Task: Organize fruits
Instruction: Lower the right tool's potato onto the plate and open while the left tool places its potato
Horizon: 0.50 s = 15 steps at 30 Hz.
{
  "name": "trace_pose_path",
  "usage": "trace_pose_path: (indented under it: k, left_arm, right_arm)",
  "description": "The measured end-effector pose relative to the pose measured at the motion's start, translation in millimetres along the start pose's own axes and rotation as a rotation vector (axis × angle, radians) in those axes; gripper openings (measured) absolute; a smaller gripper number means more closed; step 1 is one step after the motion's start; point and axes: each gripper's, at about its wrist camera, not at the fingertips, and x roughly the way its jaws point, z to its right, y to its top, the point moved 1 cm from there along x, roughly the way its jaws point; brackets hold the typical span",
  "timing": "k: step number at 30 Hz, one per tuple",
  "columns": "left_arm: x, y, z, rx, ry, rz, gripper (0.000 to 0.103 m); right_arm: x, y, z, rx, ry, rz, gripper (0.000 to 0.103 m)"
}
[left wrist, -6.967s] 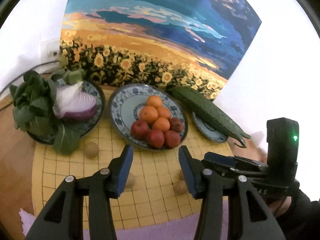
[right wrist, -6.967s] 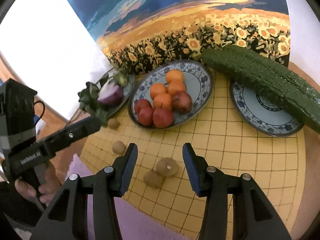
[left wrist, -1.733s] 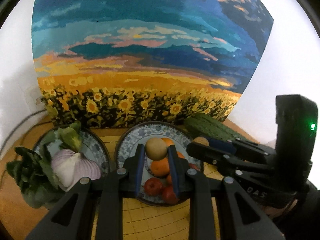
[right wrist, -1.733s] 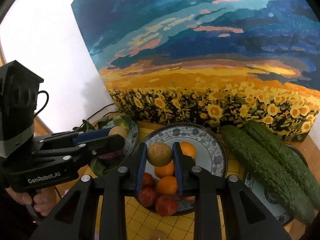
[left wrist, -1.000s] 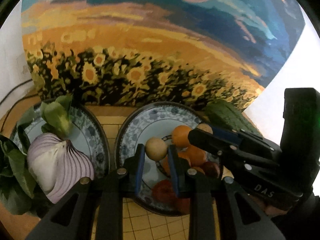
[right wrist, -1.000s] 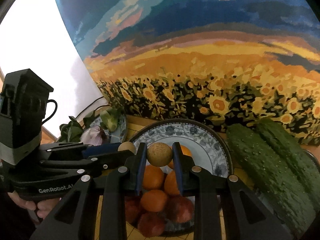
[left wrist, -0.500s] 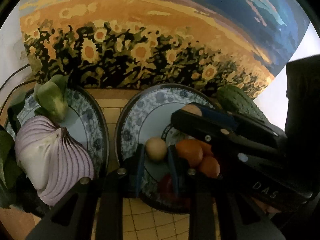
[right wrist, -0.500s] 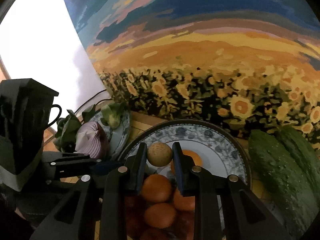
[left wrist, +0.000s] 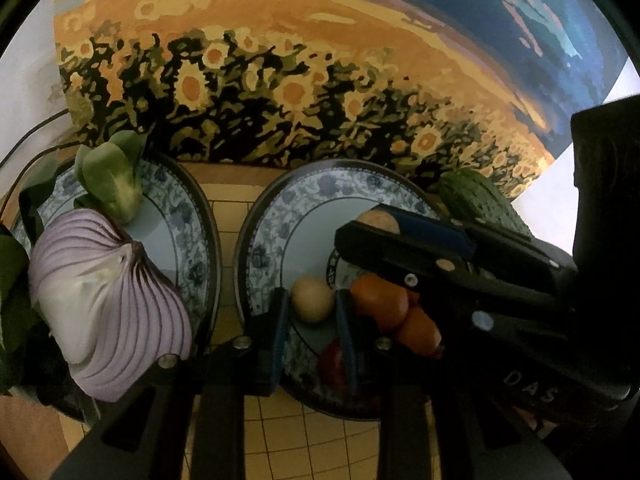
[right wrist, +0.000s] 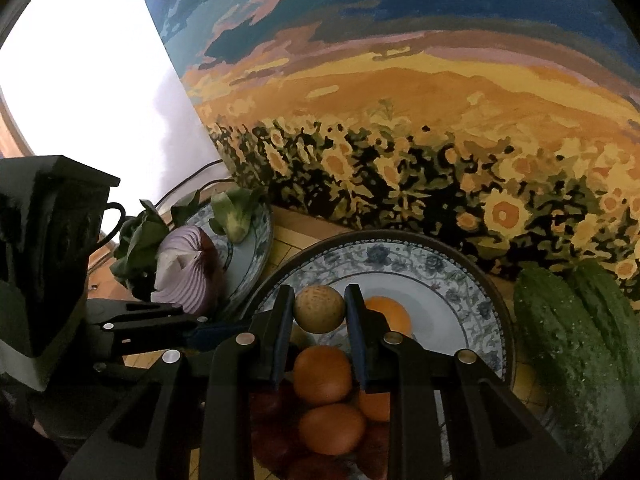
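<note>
Over the fruit plate [right wrist: 460, 280] we hold two small brown fruits: left gripper [left wrist: 310, 306] jaws clenched on one [left wrist: 312, 300], right gripper [right wrist: 319, 312] on another [right wrist: 319, 309]. Light, round, likely firm; grip across the middle.

Glazed ceramic plate [right wrist: 476, 280] is gleaming under the right gripper [right wrist: 319, 309], whose matt black plastic is pinching a rough tan fruit [right wrist: 319, 309]; a warty cucumber [right wrist: 568, 344] is lying to its right.
</note>
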Motion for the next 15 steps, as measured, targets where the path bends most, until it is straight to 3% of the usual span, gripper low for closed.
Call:
trace_pose_path:
  k: [15]
  left_arm:
    - [-4, -1, -2, -0.025, 0.014, 0.002, 0.035]
  right_arm:
    - [-12, -1, 1, -0.002, 0.031, 0.004, 0.027]
